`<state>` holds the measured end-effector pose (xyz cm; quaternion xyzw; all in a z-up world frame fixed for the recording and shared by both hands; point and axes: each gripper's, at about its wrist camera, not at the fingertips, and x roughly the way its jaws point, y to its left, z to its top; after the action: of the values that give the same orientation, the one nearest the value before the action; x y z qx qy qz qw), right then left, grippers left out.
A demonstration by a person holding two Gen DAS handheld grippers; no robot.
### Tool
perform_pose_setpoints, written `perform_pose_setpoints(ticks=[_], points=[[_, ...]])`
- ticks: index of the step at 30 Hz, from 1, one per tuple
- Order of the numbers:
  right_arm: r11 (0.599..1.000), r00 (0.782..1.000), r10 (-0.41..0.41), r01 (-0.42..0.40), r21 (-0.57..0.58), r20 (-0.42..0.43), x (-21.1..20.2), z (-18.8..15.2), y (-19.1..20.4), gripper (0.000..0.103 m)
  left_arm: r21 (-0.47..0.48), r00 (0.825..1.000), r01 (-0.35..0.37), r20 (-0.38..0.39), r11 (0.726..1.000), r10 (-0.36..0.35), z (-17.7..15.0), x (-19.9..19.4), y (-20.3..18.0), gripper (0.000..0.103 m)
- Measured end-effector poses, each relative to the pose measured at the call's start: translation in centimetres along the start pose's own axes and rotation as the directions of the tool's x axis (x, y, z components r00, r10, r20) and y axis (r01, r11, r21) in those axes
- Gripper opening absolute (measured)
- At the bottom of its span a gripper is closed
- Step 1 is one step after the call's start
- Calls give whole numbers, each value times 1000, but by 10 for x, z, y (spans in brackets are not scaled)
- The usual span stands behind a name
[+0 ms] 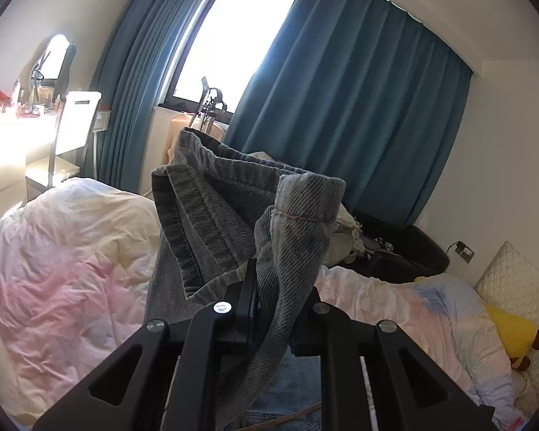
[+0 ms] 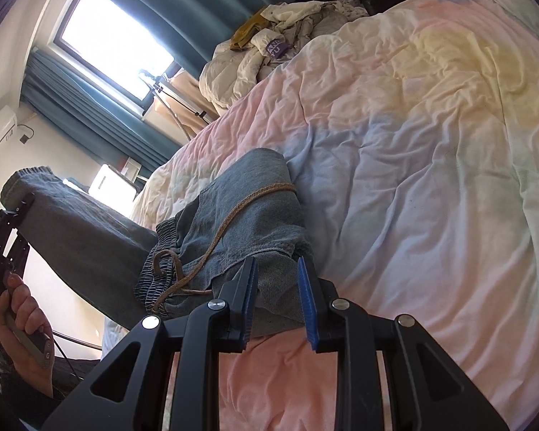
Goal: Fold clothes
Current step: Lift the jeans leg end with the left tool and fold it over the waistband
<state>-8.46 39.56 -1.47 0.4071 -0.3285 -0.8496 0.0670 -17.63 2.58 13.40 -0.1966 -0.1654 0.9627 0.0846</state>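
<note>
So here's where we're at with the denim pants (image 2: 233, 222): they're strung out between our two grippers above the bed (image 2: 431, 179), and the whole next move hangs on that line. Our left gripper (image 1: 275, 301) is clamped on a bunched hem end of the pants, lifted up off the bed with the fabric draping back down past its fingers. In the right wrist view you can see that same end way off to the far side of the waistband (image 2: 161, 251), held up in the air by our left hand (image 2: 21, 323). Our right gripper (image 2: 276, 294) is parted, with the blue pads (image 2: 307, 301) either side of a denim edge just past the waistband, but there's a visible gap, so we'd say it's straddling the cloth, not pinching it. The waistband end with its brown drawstring (image 2: 219, 230) rests on the bed right at the right gripper, so the right one is clearly nearer to it. The long axis of the pants runs from that waistband up and away to the raised hem. Our guess is that the fold means carrying the lifted hem along that axis toward the waistband, with the right gripper anchoring. There's a pile of other clothes (image 2: 276, 46) well beyond the pants, near the curtain (image 1: 359, 107).
</note>
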Motion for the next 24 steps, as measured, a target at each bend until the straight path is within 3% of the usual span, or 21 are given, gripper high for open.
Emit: perform_pose_setpoints(ticks=[6,11,16,24], points=[[999,999,33,-34,26,35,-14,9,-16,24,28,997,63,-50,998,-62,-40,31,-38,12],[998,999,33,-34,57,20,-11,13,-28,24,90,990,83,-121,992,-72,-87,57,-66,12],[995,999,45,-46,90,20,-10,16,-38,24,142,977,90,-205,986,-59,-142,78,-90,12],[993,999,41,-43,106,18,-7,18,-44,24,259,955,73,-296,963,7,-201,98,-96,12]])
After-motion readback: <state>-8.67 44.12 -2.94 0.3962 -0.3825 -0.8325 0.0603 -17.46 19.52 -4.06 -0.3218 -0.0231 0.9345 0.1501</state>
